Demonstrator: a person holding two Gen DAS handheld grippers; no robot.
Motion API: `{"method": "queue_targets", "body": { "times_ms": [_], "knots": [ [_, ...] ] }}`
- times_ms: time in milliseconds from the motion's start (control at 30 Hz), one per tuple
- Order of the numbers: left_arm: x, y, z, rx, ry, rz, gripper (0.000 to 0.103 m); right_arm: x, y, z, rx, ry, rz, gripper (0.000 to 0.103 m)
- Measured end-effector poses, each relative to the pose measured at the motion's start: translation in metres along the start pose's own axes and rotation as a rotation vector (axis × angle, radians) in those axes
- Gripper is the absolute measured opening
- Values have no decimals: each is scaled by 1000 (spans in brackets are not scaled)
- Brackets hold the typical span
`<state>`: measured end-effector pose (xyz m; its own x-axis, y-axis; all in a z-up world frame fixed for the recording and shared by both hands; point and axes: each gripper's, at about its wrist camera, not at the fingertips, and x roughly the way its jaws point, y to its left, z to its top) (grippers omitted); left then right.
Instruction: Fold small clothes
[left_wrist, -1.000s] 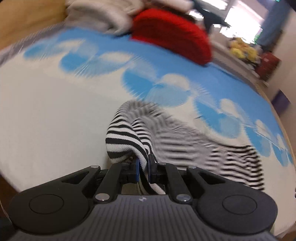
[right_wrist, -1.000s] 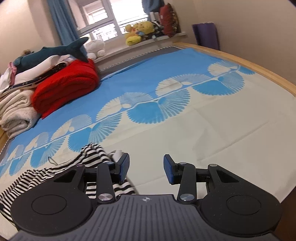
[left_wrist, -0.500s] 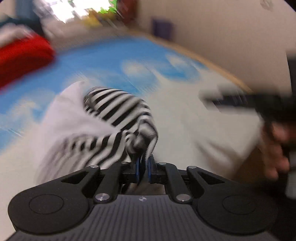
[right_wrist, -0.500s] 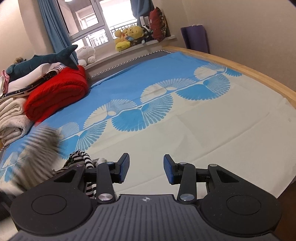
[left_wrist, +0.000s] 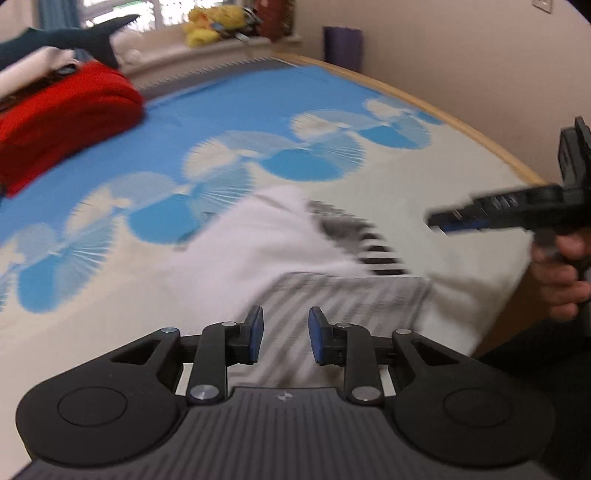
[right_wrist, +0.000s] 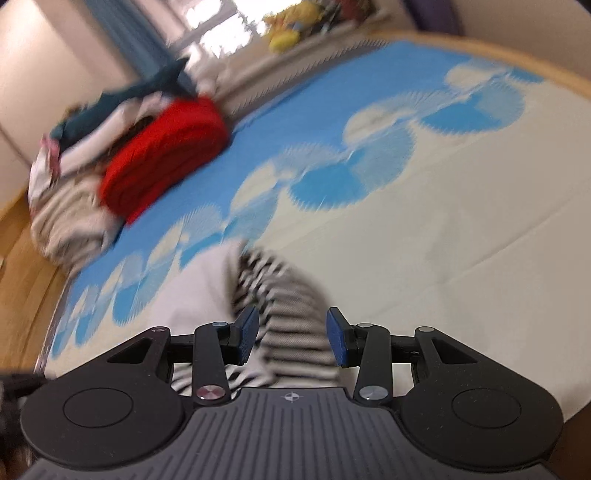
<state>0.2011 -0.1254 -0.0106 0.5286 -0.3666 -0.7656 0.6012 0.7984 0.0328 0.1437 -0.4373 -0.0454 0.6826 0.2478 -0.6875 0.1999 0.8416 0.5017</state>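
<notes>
Opening left hand-held gripper (left_wrist: 284, 338), striped garment (left_wrist: 347, 291) beneath

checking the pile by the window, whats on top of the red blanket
A dark blue plush shark and white folded fabric lie on the red blanket. Whatever is deeper in the stack is covered and blurred.

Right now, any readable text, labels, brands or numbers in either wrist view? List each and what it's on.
No readable text in either view.
Left gripper body: a small round crosshair mark only, no letters.
Right gripper body: the same small mark, no letters.
Striped garment: stripes only, blurred, no print visible.
Bed sheet: blue fan pattern, no words.
Plush toys on the windowsill: too blurred to tell any tag.
</notes>
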Motion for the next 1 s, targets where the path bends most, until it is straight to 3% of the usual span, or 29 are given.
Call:
{"method": "queue_targets", "body": {
  "times_ms": [133, 200, 267, 400, 433, 500, 533, 667, 767, 867, 1000],
  "knots": [
    [2, 50, -28, -133, -60, 22, 32, 29, 14, -5, -40, 117, -39, 46],
    [10, 69, -32, -242, 18, 28, 31, 40, 17, -9, -50, 161, -69, 49],
    [5, 76, -29, -274, -28, 22, 33, 51, 19, -14, -63, 208, -105, 49],
    [14, 83, -27, -300, 22, -6, 35, 59, 21, -24, -108, 273, -95, 49],
    [16, 82, -27, -301, 36, 3, 35, 57, 23, -27, -124, 279, -77, 43],
    [22, 83, -27, -324, 55, 18, 35, 49, 29, -33, -179, 272, -36, 8],
    [23, 84, -27, -349, 61, 13, 35, 40, 32, -35, -208, 247, -21, 2],
    [32, 86, -30, -481, 97, -48, 45, -10, 23, -35, -191, 122, 79, 2],
    [40, 78, -29, -531, 122, -125, 60, -45, 6, -34, -184, 78, 133, 2],
    [50, 63, -26, -510, 147, -145, 64, -60, -6, -41, -221, 102, 124, 2],
    [66, 43, -27, -452, 206, -149, 69, -51, -12, -58, -314, 215, 52, 2]
  ]
}}
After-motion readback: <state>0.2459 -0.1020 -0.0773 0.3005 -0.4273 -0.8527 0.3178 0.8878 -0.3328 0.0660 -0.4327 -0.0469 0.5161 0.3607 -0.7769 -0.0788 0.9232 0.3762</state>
